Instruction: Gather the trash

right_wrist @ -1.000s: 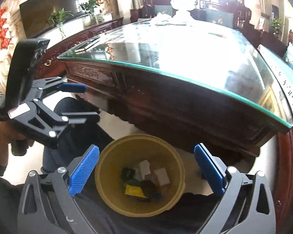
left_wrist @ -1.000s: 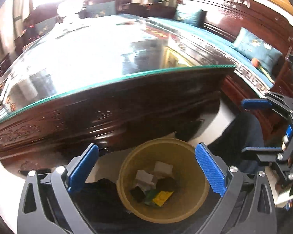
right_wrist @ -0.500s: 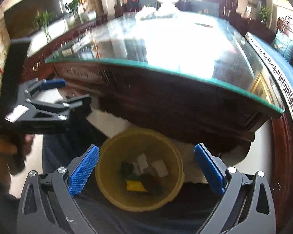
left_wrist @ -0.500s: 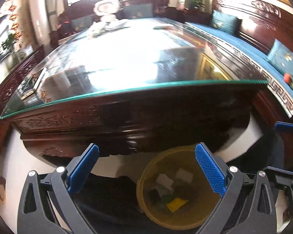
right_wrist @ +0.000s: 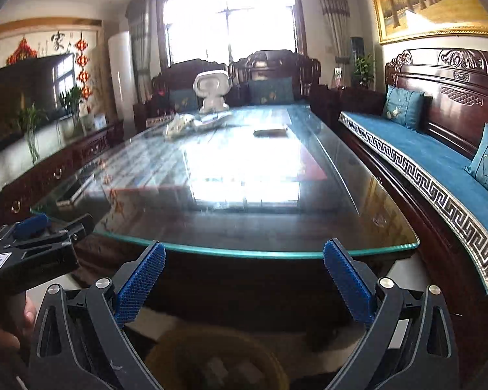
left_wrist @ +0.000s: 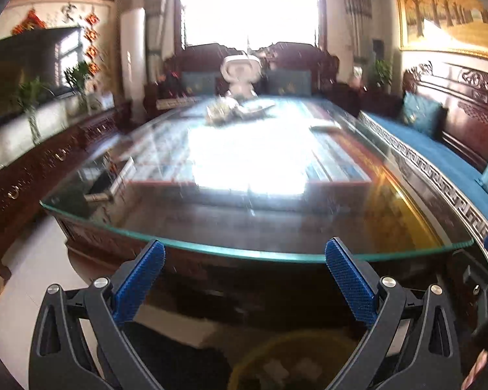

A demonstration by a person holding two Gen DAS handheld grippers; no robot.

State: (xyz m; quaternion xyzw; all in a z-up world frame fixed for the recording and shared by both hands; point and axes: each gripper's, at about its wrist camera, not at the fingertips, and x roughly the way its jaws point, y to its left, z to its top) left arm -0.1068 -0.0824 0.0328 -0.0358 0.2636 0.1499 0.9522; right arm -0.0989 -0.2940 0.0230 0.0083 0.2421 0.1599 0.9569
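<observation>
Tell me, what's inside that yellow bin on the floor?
The yellow bin sits low between the open right gripper fingers. Only pale scraps show inside, blurred. Its front is cut off by the frame, so anything else there is unseen.

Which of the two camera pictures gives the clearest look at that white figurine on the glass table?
The right wrist view: the white figurine stands sharp there, at the glass table's far end before the window. In the left wrist view the same figurine is blurred and washed out by glare.

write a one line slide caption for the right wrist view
Open right gripper faces the glass-topped table, yellow bin below, left gripper alongside.
</observation>
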